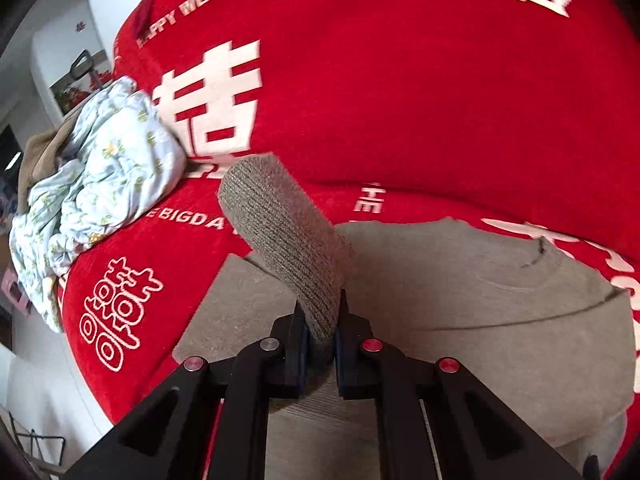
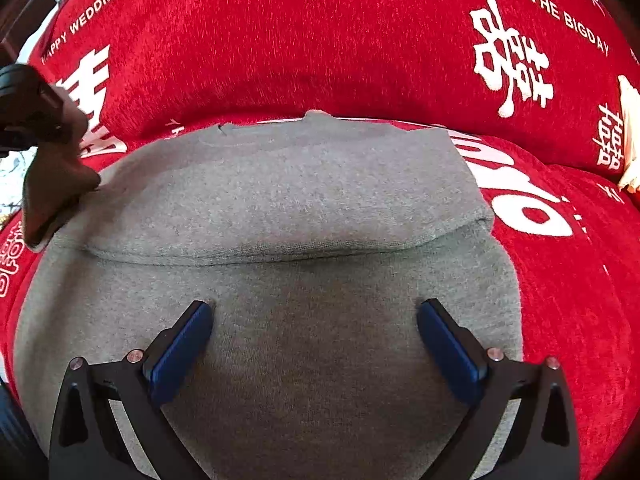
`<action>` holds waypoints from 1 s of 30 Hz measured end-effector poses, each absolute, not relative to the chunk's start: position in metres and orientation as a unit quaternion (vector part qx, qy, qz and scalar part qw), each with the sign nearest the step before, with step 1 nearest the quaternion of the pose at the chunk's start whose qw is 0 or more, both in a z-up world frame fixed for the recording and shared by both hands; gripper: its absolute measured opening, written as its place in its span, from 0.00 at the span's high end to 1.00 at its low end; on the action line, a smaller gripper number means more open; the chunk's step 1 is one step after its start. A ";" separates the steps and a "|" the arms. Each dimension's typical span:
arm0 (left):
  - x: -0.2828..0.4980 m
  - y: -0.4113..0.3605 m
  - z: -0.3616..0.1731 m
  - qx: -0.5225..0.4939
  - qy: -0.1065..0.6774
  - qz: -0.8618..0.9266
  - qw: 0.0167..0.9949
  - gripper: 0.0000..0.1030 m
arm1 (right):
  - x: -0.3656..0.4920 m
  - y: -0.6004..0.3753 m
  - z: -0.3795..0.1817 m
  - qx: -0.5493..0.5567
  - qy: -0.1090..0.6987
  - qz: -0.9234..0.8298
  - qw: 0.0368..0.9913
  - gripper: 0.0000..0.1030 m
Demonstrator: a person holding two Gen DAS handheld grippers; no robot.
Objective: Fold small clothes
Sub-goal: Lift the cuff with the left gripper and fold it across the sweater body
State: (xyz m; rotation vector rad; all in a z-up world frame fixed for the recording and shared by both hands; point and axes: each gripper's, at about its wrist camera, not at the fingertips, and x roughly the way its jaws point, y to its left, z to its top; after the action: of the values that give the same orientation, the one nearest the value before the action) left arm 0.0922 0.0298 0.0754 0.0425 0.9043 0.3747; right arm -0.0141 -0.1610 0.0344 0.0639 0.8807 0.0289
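A grey knit sweater lies flat on a red sofa cover, its right sleeve folded across the body. My left gripper is shut on the sweater's ribbed sleeve cuff and holds it lifted above the body. In the right wrist view the lifted sleeve hangs at the far left under the left gripper. My right gripper is open wide, its blue pads resting low over the sweater's lower body, holding nothing.
A crumpled pale floral cloth with a brown garment behind it lies at the sofa's left end. The sofa back rises behind the sweater. A cream object sits at the far right. The floor is below left.
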 end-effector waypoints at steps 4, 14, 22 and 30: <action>0.093 0.007 0.078 0.031 0.436 0.161 0.885 0.89 | -0.015 -0.161 0.035 0.030 0.428 0.019 0.903 0.00; 0.089 -0.038 0.080 0.058 0.439 0.122 0.888 0.89 | -0.036 -0.163 0.034 -0.010 0.430 0.038 0.902 0.00; 0.082 -0.070 0.082 0.076 0.436 0.096 0.892 0.89 | -0.053 -0.172 0.029 -0.018 0.418 0.044 0.907 0.00; 0.080 -0.107 0.083 0.088 0.440 0.065 0.891 0.89 | -0.063 -0.183 0.030 -0.018 0.412 0.056 0.909 0.00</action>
State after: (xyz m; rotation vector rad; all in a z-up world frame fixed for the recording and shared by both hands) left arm 0.0803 -0.1066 0.0832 0.1836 0.9144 0.1353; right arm -0.0625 -0.1827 0.0302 -0.0374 0.8490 0.1153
